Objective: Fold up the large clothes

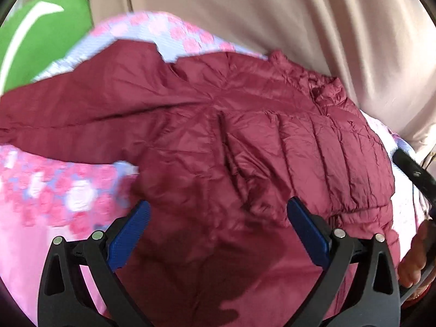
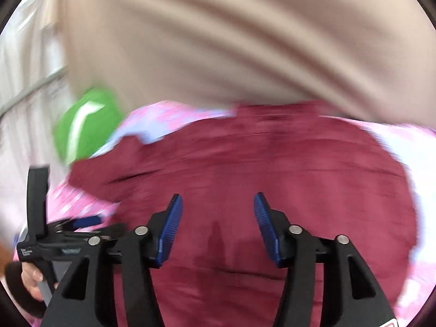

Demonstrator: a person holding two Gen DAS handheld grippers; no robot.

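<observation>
With the maroon puffer jacket (image 1: 218,141) spread on the pink floral bed cover (image 1: 54,196), both your left tongs (image 1: 218,231) and right tongs (image 2: 216,229) hover wide and empty above it, so you seem between folds and next need an edge to pinch.

The jacket (image 1: 218,141) lies spread on the bedsheet (image 1: 54,196), which shows past it on the left, right and far sides. A pillow (image 1: 41,35) sits at the far left – beyond the jacket's sleeve. A curtain (image 1: 272,13) hangs behind. Both tools – left tool (image 1: 218,218), right tool (image 2: 216,212) – hover over the jacket's near part.
</observation>
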